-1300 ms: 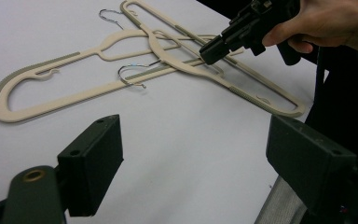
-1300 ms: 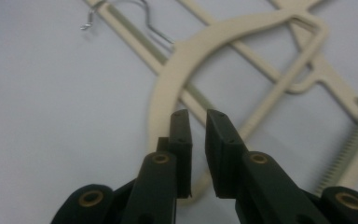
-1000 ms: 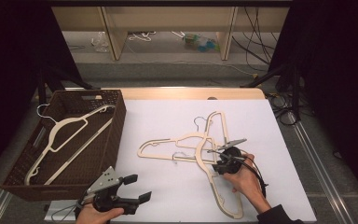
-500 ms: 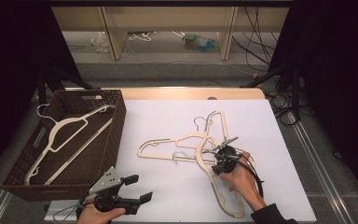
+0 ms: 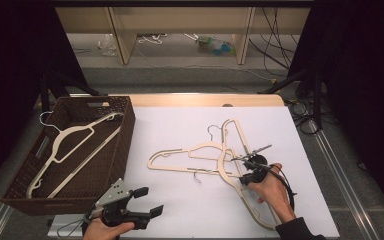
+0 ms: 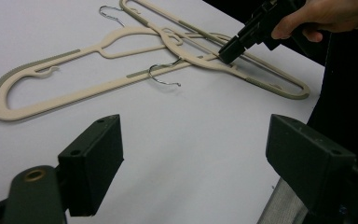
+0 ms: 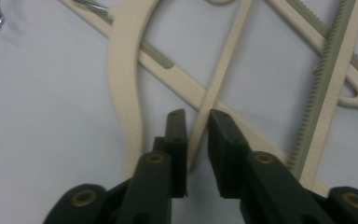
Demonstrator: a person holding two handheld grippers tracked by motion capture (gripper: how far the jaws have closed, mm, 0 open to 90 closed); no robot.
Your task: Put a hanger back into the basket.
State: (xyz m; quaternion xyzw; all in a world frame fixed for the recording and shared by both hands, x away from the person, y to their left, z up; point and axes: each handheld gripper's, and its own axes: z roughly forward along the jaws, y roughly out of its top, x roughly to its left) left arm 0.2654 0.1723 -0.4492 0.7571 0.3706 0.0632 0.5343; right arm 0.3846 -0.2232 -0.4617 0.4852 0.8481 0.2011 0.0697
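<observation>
Two cream hangers lie crossed on the white table: one flat across (image 5: 170, 152) (image 6: 74, 95), the other running toward the front right (image 5: 238, 132) (image 6: 193, 58). My right gripper (image 5: 237, 162) (image 7: 197, 126) (image 6: 226, 51) points down onto the crossing. Its jaws have just been closing and stand a narrow gap apart around a thin cream bar (image 7: 214, 88) of a hanger, with no clear pinch on it. My left gripper (image 5: 150, 201) (image 6: 193, 158) hovers at the table's front left edge, wide open with nothing between its jaws.
A dark wicker basket (image 5: 125, 135) stands at the left with another cream hanger (image 5: 70, 135) inside. The hangers' metal hooks (image 5: 196, 176) stick out over the white sheet. A wooden shelf unit (image 5: 180, 20) stands beyond the table.
The right gripper's jaws have drawn closer together over the hanger bar, and the hand has shifted slightly. The left gripper and the hangers have stayed put.
</observation>
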